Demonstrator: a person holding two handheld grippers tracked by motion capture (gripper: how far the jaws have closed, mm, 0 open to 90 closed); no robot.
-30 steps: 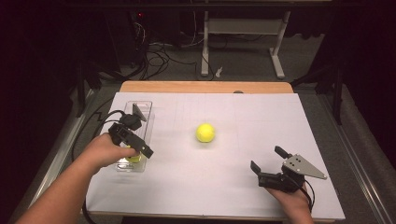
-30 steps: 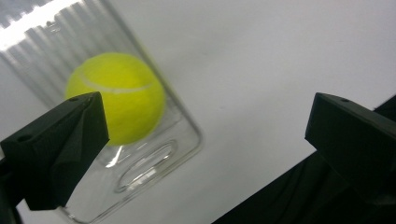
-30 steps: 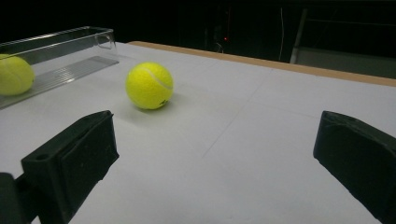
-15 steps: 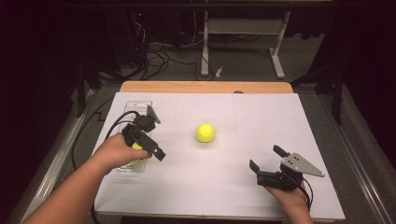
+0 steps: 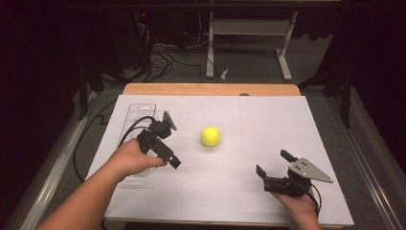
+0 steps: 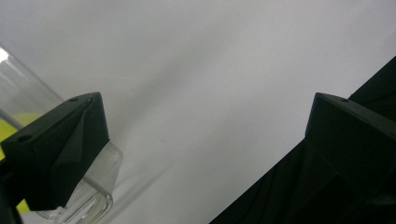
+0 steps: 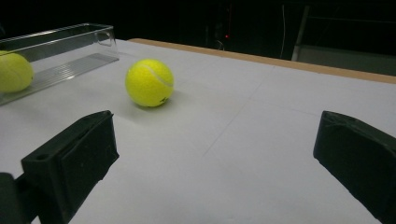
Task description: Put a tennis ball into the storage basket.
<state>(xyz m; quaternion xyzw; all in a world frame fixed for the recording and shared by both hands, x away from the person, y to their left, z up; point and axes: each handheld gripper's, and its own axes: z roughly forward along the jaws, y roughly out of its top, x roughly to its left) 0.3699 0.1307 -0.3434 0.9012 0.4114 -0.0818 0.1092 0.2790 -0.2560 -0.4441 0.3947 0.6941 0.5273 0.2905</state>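
**Both tongs open, 1 ball in the tray, 1 loose on the surface**

Up close, the left tongs (image 5: 165, 141) are held with jaws spread wide and nothing between them. In the left gripper view the 2 black jaws frame bare white surface, and the rounded end of a clear plastic tray (image 6: 100, 205) sits just behind the left-hand jaw, with a patch of yellow-green showing through its wall. From above, these tongs hover at the right edge of that tray (image 5: 138, 113), which lies lengthwise along the left side of the white surface (image 5: 268, 124).

The right tongs (image 5: 275, 167) are also open and empty, held low near the front right corner of the surface, well apart from everything else. Their own view looks across the surface between the 2 spread jaws.

Further out, 1 yellow tennis ball (image 5: 210, 136) rests on the bare surface near its middle, between the 2 tongs and touched by neither. In the right gripper view this ball (image 7: 149, 82) sits just right of the tray (image 7: 65, 35), and a second ball (image 7: 15, 71) lies inside the tray.

Beyond the surface's wooden far edge, cables (image 5: 160, 52) trail across a dark floor.
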